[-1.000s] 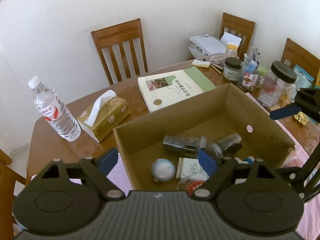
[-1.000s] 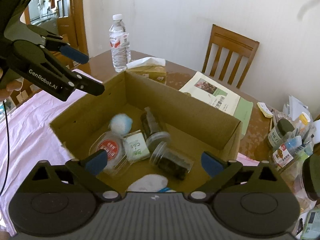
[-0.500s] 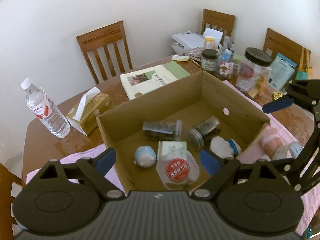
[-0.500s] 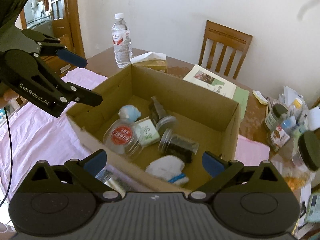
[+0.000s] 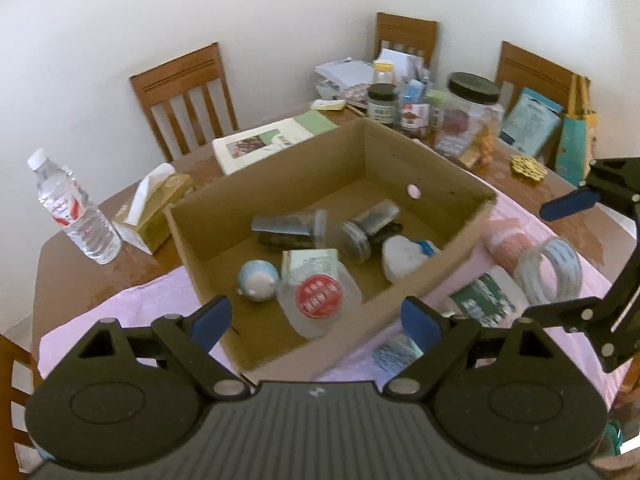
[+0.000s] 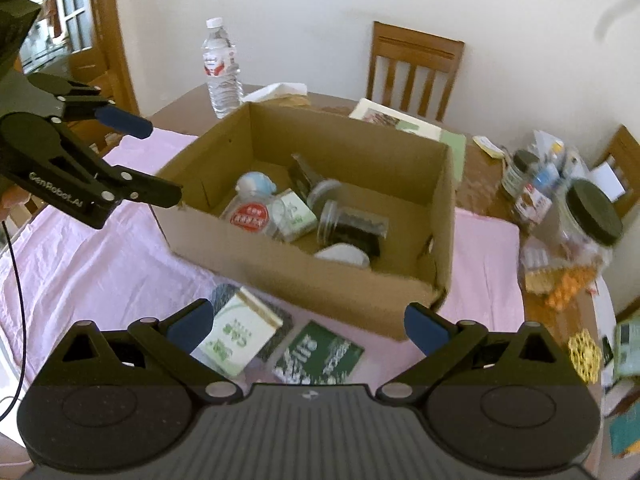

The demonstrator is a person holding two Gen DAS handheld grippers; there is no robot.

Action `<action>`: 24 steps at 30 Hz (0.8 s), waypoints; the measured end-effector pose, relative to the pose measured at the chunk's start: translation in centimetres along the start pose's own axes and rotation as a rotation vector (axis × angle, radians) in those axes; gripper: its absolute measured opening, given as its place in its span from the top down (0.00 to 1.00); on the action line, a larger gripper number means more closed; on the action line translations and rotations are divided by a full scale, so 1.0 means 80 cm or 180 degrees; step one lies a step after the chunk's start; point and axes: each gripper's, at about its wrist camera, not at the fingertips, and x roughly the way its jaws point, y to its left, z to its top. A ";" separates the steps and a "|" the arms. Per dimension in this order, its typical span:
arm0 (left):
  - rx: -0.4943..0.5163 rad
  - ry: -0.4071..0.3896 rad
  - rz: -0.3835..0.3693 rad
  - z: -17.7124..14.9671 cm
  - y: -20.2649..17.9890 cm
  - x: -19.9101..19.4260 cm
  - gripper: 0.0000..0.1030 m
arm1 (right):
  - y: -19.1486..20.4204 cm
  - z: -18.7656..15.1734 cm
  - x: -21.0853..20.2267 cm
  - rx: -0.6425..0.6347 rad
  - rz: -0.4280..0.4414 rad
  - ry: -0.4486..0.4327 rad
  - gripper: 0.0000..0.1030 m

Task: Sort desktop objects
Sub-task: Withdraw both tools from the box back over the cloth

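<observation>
Both grippers pulled back from cardboard box (image 6: 304, 276) versus a second ago; more pink cloth (image 6: 100, 256) and unsorted items in view. Left gripper (image 5: 316, 318) spread wide, empty. Right gripper (image 6: 306, 326) spread wide, empty, hovering over white-green packet (image 6: 240, 336) and dark green packet (image 6: 320, 354) lying just outside box. Box already held jars, red-lid container (image 5: 318, 300), ball. Tape roll (image 5: 548, 270) outside box too. Likely next pick: packet.
</observation>
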 end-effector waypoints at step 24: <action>0.0108 0.0305 -0.0372 -0.047 -0.070 0.018 0.11 | 0.031 -0.103 -0.012 0.0415 -0.0152 0.0251 0.00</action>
